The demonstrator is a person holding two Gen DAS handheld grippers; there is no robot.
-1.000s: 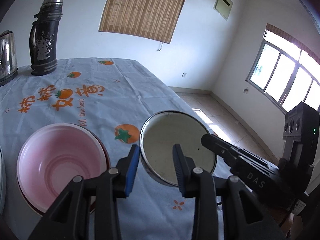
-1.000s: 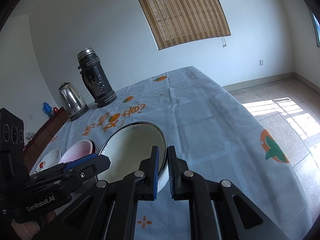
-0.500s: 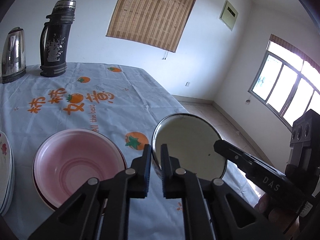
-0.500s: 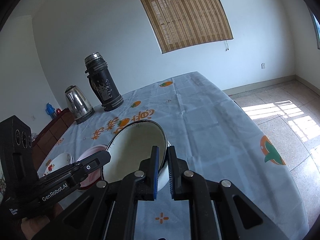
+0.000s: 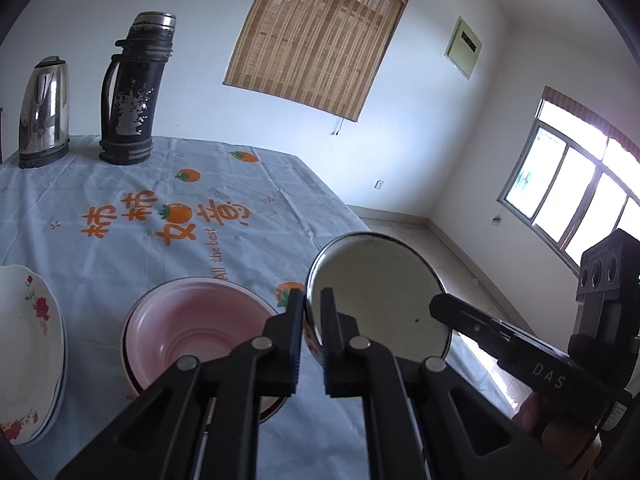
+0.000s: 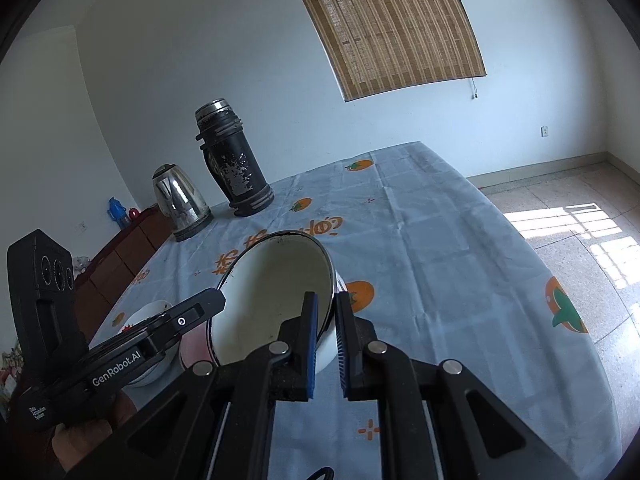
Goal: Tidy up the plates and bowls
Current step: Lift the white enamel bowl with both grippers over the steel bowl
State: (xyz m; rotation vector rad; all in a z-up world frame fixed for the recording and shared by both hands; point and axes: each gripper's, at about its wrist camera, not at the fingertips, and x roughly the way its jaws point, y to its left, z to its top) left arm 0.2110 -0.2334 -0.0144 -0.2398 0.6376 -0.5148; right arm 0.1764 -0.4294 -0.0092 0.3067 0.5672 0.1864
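Evidently the white enamel bowl (image 5: 380, 296) is gripped from both sides and held tilted above the tablecloth (image 5: 120, 184). Its left rim is pinched by the left gripper (image 5: 311, 308), whose jaws are closed tight on the thin wall, one pad inside and one outside. Its right rim is clamped in the same way by the right gripper (image 6: 327, 320), whose jaws are drawn nearly together on the metal. The bowl's dark-edged rim is seen clear of the cloth in the right wrist view. Just beside it, on the left, a pink bowl (image 5: 200, 320) is set on the table, and a floral plate (image 5: 28, 344) is placed further left at the edge. A black flask (image 6: 234, 160) and a steel kettle (image 6: 178, 200) are stood together at the far end, well apart from the dishes.
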